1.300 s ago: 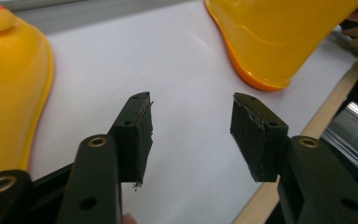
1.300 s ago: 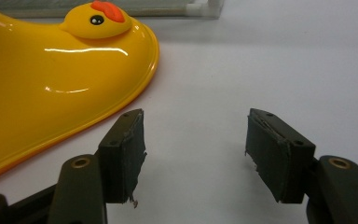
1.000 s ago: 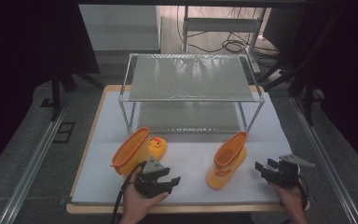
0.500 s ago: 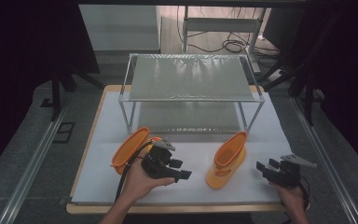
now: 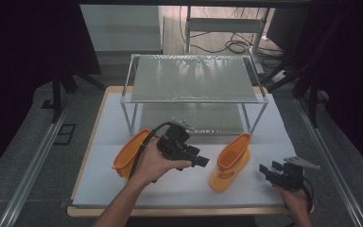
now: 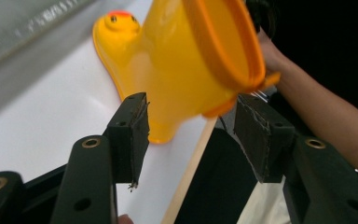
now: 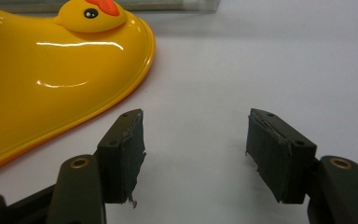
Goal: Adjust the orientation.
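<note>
Watching from my station: I noted the scene as follows.
Left gripper (image 5: 203,161): I had it over the white surface (image 5: 170,182), between the two boots, its fingers (image 6: 130,135) pointing toward the upright boot.
Left fingers: they stood wide apart and held nothing; in the left gripper view the boot's orange rim lay beyond the gap, apart from both pads.
Right gripper (image 5: 269,170): I held it low near the surface's front right corner, aimed at the upright boot.
Right fingers (image 7: 123,156): wide, nothing between them, only bare white surface in the gap.
Upright boot (image 5: 229,161): yellow with an orange rim, standing on its sole right of centre, just left of the right gripper; its duck-face toe showed in the right gripper view (image 7: 60,70).
Lying boot (image 5: 130,153): tipped on its side at the left, partly behind my left hand (image 5: 158,165).
Rack (image 5: 194,78): a metal two-shelf frame, standing behind both boots.
</note>
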{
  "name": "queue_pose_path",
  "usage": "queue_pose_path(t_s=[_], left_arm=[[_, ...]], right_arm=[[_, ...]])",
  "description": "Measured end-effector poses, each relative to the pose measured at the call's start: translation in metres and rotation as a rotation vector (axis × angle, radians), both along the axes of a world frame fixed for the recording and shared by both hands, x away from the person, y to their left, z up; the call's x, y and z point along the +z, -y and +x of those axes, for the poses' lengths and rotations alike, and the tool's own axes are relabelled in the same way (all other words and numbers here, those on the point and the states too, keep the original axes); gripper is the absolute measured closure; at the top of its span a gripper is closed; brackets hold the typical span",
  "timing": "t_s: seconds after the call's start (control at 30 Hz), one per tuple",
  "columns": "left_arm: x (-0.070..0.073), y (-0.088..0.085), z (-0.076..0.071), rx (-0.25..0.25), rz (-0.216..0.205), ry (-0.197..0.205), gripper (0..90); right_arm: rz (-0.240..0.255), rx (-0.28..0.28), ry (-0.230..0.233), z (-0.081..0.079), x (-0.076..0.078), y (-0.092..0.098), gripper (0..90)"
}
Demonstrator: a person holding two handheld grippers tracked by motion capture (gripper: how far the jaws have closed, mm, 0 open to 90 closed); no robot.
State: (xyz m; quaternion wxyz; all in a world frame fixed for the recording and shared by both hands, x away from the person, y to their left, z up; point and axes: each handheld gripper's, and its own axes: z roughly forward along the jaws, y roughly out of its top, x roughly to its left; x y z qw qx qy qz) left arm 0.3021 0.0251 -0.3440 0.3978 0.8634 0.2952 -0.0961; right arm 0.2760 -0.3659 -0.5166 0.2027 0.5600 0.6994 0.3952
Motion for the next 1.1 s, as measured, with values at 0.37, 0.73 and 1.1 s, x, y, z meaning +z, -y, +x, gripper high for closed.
queue_pose_path(t_s=[0.37,0.73,1.1], left_arm=[[0.020,0.034,0.026,-0.014,0.042,-0.025,46.9],[0.020,0.063,0.040,-0.056,0.124,-0.064,46.4],[0.004,0.095,0.051,-0.059,0.268,-0.070,50.6]], right_arm=[[-0.001,-0.003,0.000,0.000,0.000,0.000,36.3],[-0.006,0.004,-0.010,0.000,-0.001,0.000,36.1],[-0.007,0.001,-0.015,0.001,-0.002,0.000,35.9]])
